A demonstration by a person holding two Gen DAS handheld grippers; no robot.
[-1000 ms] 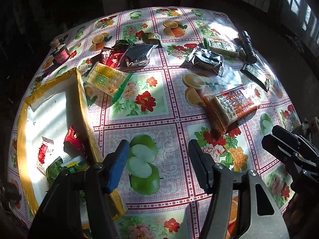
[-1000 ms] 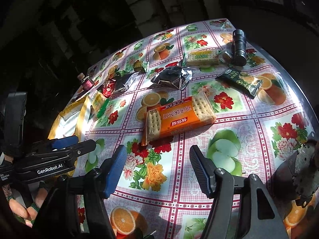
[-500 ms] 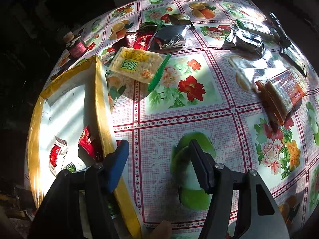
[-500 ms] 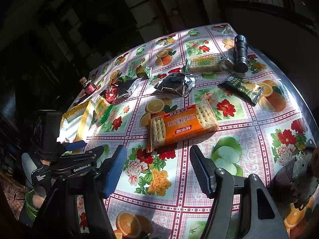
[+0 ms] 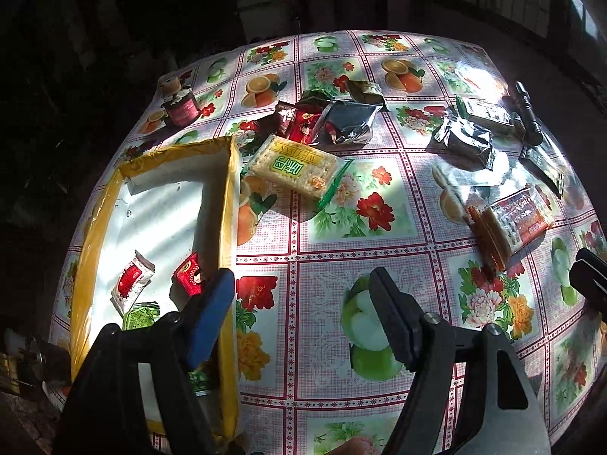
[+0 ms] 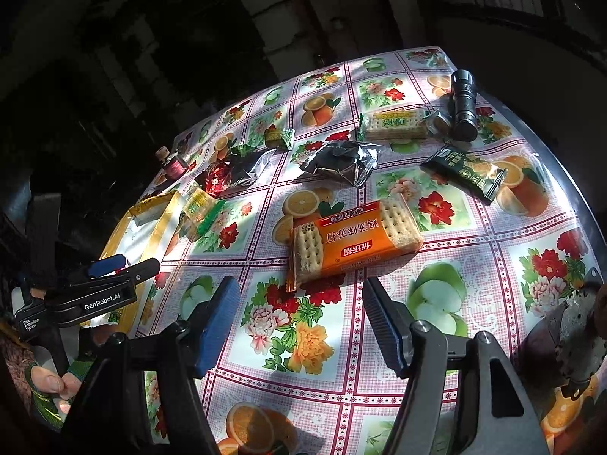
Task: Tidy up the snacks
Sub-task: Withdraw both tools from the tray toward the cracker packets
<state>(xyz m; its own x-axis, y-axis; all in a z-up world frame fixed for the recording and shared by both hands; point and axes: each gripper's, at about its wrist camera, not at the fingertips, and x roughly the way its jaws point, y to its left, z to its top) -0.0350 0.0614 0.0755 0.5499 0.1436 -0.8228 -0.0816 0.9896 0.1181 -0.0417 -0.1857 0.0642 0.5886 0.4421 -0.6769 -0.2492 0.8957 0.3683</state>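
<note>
Hovering over the fruit-print tablecloth (image 5: pixel 341 235) beside the yellow-rimmed box (image 5: pixel 227 204): left gripper (image 5: pixel 299 303), jaws opening, nothing between them. Lying inside the box: 2 small red-and-white sachets (image 5: pixel 131 282) and a green packet (image 5: pixel 140 316). Leaning against the box's far corner: green cracker pack (image 5: pixel 294 168). Hanging low over the cloth: right gripper (image 6: pixel 299 303), jaws standing wide and empty. Resting just beyond its fingertips: orange cracker pack (image 6: pixel 353 240). Lying farther back, well apart from the box: silver pouches (image 6: pixel 341 161), a dark green bar (image 6: pixel 464 172), another green cracker pack (image 6: pixel 392 125), a black flashlight (image 6: pixel 463 104).
</note>
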